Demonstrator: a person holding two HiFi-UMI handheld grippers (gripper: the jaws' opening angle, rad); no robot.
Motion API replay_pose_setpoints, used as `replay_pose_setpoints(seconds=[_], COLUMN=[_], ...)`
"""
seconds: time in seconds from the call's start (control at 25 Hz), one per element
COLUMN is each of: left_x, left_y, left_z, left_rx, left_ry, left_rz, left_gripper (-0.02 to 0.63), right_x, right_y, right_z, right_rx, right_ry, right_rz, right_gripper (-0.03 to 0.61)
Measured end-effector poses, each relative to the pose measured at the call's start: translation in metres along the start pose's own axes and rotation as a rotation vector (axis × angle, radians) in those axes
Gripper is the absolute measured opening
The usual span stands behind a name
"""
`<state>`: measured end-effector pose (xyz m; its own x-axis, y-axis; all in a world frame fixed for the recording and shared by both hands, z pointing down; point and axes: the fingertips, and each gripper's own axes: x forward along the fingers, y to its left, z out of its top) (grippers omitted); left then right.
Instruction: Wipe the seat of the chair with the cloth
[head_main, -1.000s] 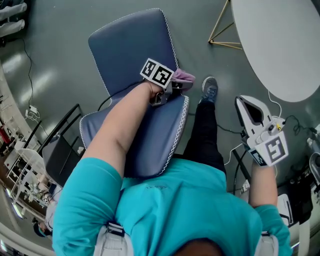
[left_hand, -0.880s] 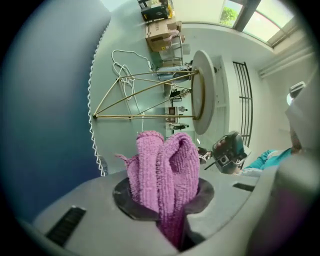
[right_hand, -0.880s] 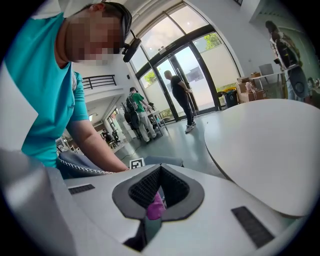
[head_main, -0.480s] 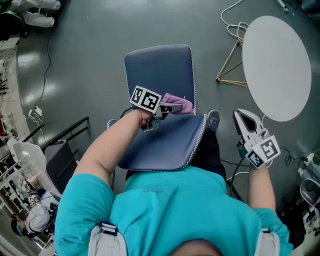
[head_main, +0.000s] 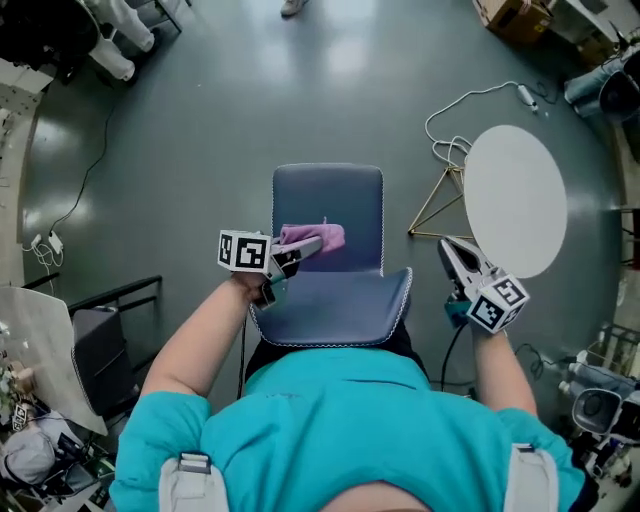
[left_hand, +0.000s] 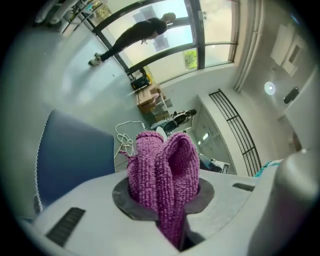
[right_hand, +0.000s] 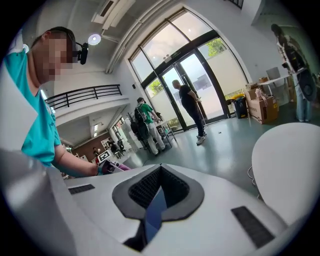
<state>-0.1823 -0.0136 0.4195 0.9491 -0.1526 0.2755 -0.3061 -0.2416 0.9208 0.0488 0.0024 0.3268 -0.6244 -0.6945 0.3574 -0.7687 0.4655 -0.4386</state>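
The blue padded chair (head_main: 335, 305) stands in the middle of the head view, its backrest (head_main: 350, 195) upright behind the seat. My left gripper (head_main: 312, 243) is shut on a purple knitted cloth (head_main: 318, 236), held low in front of the backrest, just above the back of the seat. In the left gripper view the cloth (left_hand: 162, 170) bulges up out of the left gripper (left_hand: 167, 200), with the chair's blue padding (left_hand: 75, 155) to the left. My right gripper (head_main: 452, 255) hangs to the right of the chair, off it, shut with nothing in it. In its own view the right gripper (right_hand: 159, 175) shows bare pads.
A round white table (head_main: 515, 200) on thin gold legs (head_main: 435, 215) stands right of the chair, and shows as the table (right_hand: 287, 160) beside my right gripper. A white cable (head_main: 470, 110) lies on the grey floor. A black frame (head_main: 110, 320) stands at left. People (right_hand: 190, 107) stand by distant glass doors.
The head view has pulled back and up, so the chair looks smaller. My left gripper carried the cloth from the chair's right edge leftward to the middle of the backrest's foot.
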Motion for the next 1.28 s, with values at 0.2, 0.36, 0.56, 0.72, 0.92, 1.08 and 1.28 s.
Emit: replay_pose_setpoints(seconds=[0.2,0.36,0.56,0.72,0.92,1.08,1.28], left_x=[-0.074,-0.111,-0.125,-0.135,-0.158,-0.175,-0.207], left_y=[-0.029,-0.078,-0.162,-0.231,-0.295,-0.323,-0.341], left_z=[0.022,0.029,0.033,0.029,0.014,0.004,0.012], left_rx=[0.141,0.268,0.420,0.461,0.453,0.508,0.591], left_ry=[-0.158,-0.232,-0.347,-0.502,-0.697,-0.732,-0.732], left_rz=[-0.020,-0.018,0.040,0.078,0.111,0.110,0.041], left_gripper=[0.064,0.064,0.064,0.064,0.064,0.064,0.064], right_x=[0.012,0.001,-0.039,-0.069,-0.090,-0.094,-0.091], right_y=[0.045,0.076,0.084,0.084,0.098,0.109,0.137], right_z=[0.027,0.056,0.102,0.135,0.152,0.164,0.187], right_rx=[0.009,-0.009,-0.044,-0.117,-0.164,-0.168,-0.181], right_ry=[-0.049,-0.103,-0.163,-0.177,-0.188,-0.191,-0.233], right_rz=[-0.046,-0.066,-0.021,0.032,0.131,0.155,0.126], right_gripper=[-0.002,-0.002,-0.002,-0.002,-0.002,-0.002,-0.002])
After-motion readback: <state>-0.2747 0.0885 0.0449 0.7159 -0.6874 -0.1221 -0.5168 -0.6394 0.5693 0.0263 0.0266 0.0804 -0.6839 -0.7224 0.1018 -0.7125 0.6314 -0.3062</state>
